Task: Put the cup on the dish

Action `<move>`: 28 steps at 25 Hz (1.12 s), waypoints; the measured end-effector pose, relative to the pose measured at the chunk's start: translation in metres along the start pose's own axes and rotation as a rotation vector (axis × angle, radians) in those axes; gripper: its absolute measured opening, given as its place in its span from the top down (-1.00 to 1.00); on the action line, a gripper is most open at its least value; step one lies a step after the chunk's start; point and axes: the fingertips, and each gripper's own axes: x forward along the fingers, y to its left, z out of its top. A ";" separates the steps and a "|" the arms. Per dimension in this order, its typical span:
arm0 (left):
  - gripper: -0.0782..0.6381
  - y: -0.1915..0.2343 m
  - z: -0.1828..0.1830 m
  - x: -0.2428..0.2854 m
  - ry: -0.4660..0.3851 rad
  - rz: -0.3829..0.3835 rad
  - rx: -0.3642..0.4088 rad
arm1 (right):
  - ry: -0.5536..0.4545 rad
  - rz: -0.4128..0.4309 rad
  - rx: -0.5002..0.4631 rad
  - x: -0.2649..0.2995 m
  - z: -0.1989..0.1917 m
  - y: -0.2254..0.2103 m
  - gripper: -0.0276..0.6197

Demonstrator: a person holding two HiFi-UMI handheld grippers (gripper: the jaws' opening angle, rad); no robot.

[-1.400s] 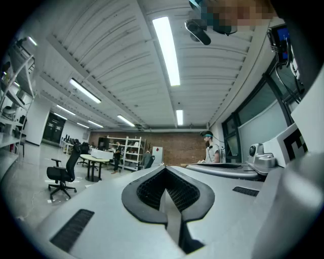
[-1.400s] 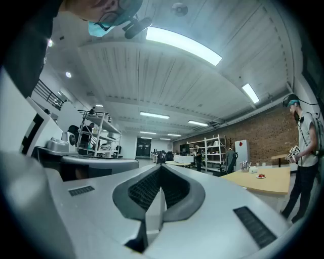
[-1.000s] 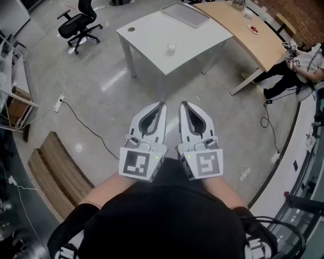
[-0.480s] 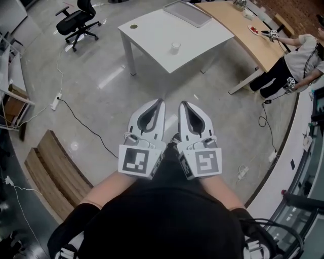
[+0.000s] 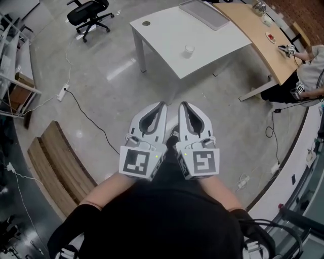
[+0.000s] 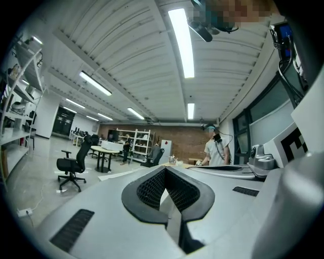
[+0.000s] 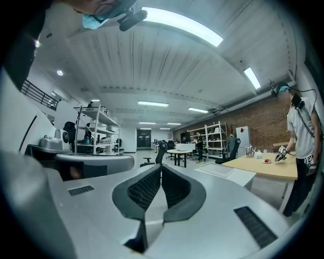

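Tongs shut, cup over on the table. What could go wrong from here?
The black cable on the floor could snag a step. Left tongs and right tongs are shut; arriving unopened may topple the cup. The tray sits at the far corner of the table, a long carry.

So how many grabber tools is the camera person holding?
2: the white left hand-held gripper and the white right hand-held gripper, side by side, both shut. None look hidden.

Head view steeply down, white table far at 1 o'clock, both gripper views low, level, forward, sharing that table.
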 end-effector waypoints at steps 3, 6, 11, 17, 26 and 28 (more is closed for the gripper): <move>0.78 0.017 -0.007 0.037 0.022 0.011 0.006 | 0.012 0.016 -0.009 0.033 -0.004 -0.018 0.87; 0.78 0.035 -0.006 0.079 0.035 0.025 0.029 | 0.027 0.005 0.005 0.069 -0.004 -0.047 0.87; 0.78 0.036 -0.004 0.153 0.043 0.023 0.056 | 0.034 -0.004 0.031 0.118 -0.002 -0.112 0.87; 0.78 0.026 -0.007 0.226 0.090 0.026 0.078 | 0.026 0.029 0.062 0.160 -0.005 -0.169 0.87; 0.78 0.018 -0.008 0.271 0.086 0.047 0.113 | -0.001 0.094 0.057 0.182 0.000 -0.203 0.87; 0.78 0.022 -0.008 0.273 0.092 0.056 0.115 | 0.002 0.094 0.057 0.185 0.000 -0.206 0.87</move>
